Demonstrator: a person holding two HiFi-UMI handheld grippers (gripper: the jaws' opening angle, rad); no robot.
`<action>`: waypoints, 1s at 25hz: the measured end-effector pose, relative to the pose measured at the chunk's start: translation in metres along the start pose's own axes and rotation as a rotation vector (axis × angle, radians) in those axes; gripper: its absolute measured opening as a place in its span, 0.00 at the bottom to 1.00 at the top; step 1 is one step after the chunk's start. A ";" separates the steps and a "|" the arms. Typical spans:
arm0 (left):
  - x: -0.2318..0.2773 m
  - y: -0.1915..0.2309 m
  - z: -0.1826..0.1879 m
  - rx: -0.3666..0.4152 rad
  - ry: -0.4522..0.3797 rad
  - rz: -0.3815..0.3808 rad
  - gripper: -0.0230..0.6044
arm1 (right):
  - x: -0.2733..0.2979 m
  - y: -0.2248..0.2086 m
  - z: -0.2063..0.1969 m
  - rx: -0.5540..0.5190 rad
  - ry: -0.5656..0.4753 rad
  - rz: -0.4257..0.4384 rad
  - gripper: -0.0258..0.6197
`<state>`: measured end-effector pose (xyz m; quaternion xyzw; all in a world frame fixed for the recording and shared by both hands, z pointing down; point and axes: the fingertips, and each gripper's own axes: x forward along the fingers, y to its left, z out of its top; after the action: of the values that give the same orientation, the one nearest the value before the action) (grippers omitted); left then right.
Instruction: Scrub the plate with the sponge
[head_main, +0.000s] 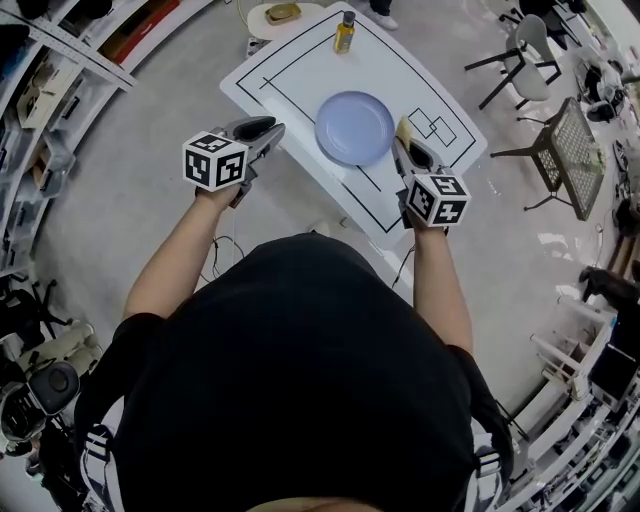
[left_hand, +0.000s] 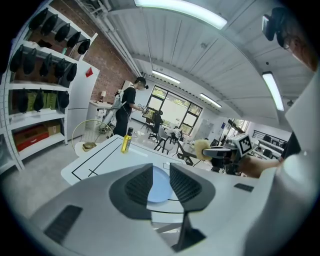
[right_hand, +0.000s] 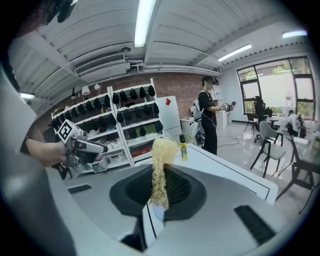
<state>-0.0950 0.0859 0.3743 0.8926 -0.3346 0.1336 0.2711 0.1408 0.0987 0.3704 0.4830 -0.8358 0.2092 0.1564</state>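
Observation:
A pale blue plate (head_main: 354, 128) lies in the middle of the white table (head_main: 440, 115), which is marked with black lines. My right gripper (head_main: 408, 143) hovers just off the plate's right rim, shut on a yellow sponge (head_main: 404, 128). In the right gripper view the sponge (right_hand: 162, 150) stands up between the jaws of that gripper (right_hand: 162, 186). My left gripper (head_main: 268, 130) hangs by the table's left edge, left of the plate and apart from it. It is open and holds nothing, and the plate (left_hand: 159, 192) shows through the gap of the left gripper (left_hand: 161, 172).
A yellow bottle (head_main: 344, 33) stands at the table's far end. Beyond it is a small round stand (head_main: 283, 14). Chairs (head_main: 530, 60) and a wire chair (head_main: 572, 145) stand to the right, and shelves (head_main: 60, 90) line the left. A person (left_hand: 125, 112) stands past the table.

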 end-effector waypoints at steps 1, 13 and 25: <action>0.003 0.000 0.001 -0.002 0.000 0.002 0.21 | 0.001 -0.003 0.000 0.000 0.003 0.003 0.09; 0.044 -0.003 0.006 -0.012 0.015 0.024 0.21 | 0.016 -0.043 -0.004 -0.001 0.025 0.043 0.09; 0.056 -0.006 0.010 -0.021 0.015 0.042 0.21 | 0.022 -0.057 -0.005 -0.008 0.040 0.069 0.09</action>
<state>-0.0490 0.0540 0.3871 0.8815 -0.3526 0.1425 0.2800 0.1800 0.0590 0.3963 0.4488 -0.8496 0.2206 0.1676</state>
